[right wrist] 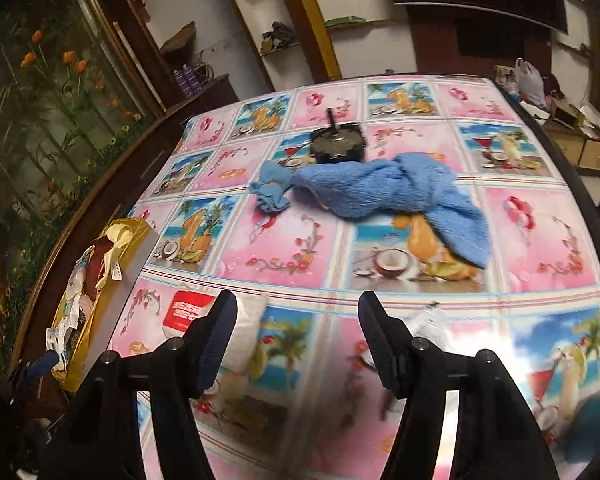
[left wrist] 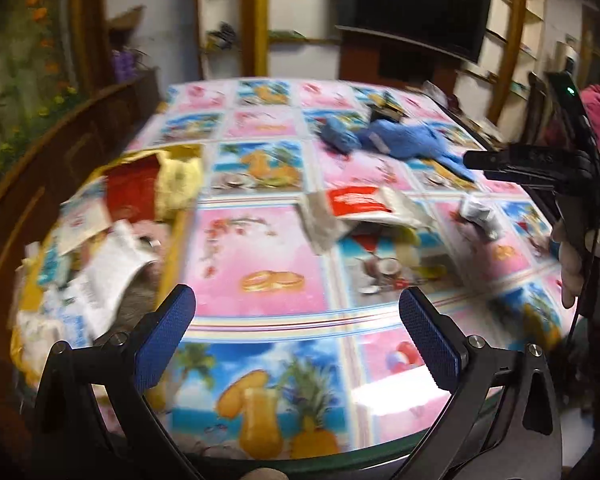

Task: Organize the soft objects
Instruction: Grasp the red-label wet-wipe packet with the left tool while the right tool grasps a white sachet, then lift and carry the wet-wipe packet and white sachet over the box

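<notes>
A blue towel (right wrist: 380,188) lies crumpled on the patterned table, with a smaller blue cloth (right wrist: 272,188) at its left end; both show in the left wrist view (left wrist: 404,142). A red-and-white soft packet (left wrist: 360,202) lies mid-table, seen also behind my right gripper's left finger (right wrist: 188,312). A small white crumpled item (left wrist: 478,212) lies right of it. A gold box (right wrist: 100,304) at the table's left edge holds several soft items (left wrist: 112,216). My left gripper (left wrist: 296,332) is open and empty over the table's near part. My right gripper (right wrist: 298,340) is open and empty.
A dark square object (right wrist: 336,142) with a stick sits behind the towel. The table (right wrist: 540,240) has a dark rim. Shelves, a dark screen (left wrist: 416,4) and a flowered wall (right wrist: 40,120) stand around. A white bag (right wrist: 530,80) lies beyond the far right corner.
</notes>
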The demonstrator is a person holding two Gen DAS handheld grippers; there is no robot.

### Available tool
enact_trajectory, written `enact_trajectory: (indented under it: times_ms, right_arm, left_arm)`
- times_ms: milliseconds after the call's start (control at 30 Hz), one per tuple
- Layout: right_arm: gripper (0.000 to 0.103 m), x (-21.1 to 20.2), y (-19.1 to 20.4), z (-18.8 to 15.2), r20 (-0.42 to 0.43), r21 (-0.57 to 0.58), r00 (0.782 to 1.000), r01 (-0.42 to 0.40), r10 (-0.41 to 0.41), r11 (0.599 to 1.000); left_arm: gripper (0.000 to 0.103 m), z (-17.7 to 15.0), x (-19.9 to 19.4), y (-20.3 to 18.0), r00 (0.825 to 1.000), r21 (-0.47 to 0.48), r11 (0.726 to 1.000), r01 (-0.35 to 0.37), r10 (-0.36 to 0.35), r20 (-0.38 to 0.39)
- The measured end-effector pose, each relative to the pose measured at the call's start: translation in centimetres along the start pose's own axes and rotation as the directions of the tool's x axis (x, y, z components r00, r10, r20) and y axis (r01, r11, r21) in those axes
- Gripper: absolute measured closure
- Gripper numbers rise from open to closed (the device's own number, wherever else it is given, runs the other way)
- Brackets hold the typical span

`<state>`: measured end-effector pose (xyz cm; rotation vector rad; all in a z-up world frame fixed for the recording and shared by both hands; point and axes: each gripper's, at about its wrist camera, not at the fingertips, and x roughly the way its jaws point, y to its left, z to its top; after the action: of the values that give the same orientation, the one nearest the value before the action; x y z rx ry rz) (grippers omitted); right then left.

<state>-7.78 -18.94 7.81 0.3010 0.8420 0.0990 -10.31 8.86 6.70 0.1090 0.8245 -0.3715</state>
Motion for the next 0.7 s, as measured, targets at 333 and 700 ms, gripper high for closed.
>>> enact_trajectory:
  times_ms: [333, 700]
  right_arm:
    - [0.039, -1.5, -5.1, -5.0, -0.050, 0.009, 0.992, 0.115, -0.115, 0.993]
    - [0.039, 2.2, -5.9, -3.3, -0.106, 0.016, 0.994, 0.010, -0.009, 1.000]
  left_arm:
    - [0.000, 9.5, 6.8, -4.6, 0.998, 0.164, 0.985, -0.057, 0.052, 0.036]
    - [0.000, 8.7, 16.4, -1.7, 0.936, -0.114, 0.987, 0.115, -0.146, -0.319]
